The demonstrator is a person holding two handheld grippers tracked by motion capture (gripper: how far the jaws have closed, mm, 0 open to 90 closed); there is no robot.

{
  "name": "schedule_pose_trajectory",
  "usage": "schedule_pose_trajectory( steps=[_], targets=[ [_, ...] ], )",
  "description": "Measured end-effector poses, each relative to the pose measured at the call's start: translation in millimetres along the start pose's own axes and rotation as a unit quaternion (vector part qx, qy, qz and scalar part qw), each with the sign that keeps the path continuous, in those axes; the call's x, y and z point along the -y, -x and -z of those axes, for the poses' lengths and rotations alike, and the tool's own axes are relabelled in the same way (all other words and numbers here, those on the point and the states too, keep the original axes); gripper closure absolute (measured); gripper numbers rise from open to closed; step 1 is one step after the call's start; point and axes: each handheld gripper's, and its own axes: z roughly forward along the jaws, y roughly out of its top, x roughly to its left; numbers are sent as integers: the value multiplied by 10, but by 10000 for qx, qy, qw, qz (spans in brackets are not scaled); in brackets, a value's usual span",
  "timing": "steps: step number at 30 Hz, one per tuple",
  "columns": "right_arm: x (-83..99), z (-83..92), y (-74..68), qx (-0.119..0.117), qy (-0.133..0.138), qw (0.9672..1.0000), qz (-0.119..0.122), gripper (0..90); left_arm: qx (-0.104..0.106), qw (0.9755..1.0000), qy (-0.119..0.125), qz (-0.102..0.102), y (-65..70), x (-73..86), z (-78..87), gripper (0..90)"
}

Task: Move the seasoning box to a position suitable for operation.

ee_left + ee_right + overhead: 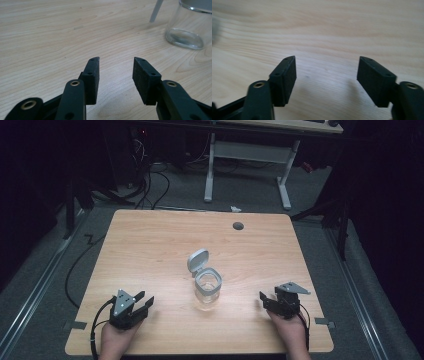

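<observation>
A: Where is the jar (207, 290)?
B: Upright near the middle of the table (150, 245), between the two grippers and apart from both. Its grey lid (198, 260) is flipped open, tilted up behind the rim.
A: And the left gripper (142, 301)?
B: Low over the table's near left part, jaws spread with nothing between them. In its own view the glass base of the jar (186, 27) sits ahead to the upper right.
A: The right gripper (266, 298)?
B: Near the front right edge, jaws spread wide over bare wood, holding nothing. A hand (116, 340) grips each tool from below.
</observation>
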Motion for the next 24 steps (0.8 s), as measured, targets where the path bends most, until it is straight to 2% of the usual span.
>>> schedule_pose_trajectory(
  steps=[1,3,7,9,12,17,19,24],
  targets=[
    [5,29,-5,-121,80,9999,-36,409,-31,10000,-15,-31,-4,2,-9,569],
    [32,53,-28,-142,174,9997,-61,423,-67,10000,-19,-40,6,12,-25,562],
    [36,36,-121,-121,236,9996,110,448,-43,9999,-67,-132,35,19,-13,554],
    [13,37,-191,-190,323,9991,185,455,-28,9998,-111,-168,36,15,-1,545],
    [-34,21,-332,-273,310,9984,389,496,-19,9999,-112,-111,27,-5,1,536],
    [-126,-31,-540,-414,356,9957,744,688,8,9998,-129,-136,25,-2,-11,529],
    [-175,-92,-603,-580,357,9946,777,746,9,9999,-132,-105,31,-1,-10,527],
    [-292,-240,-724,-752,388,9930,820,900,52,9998,-109,-127,50,-2,3,533]
  ],
)
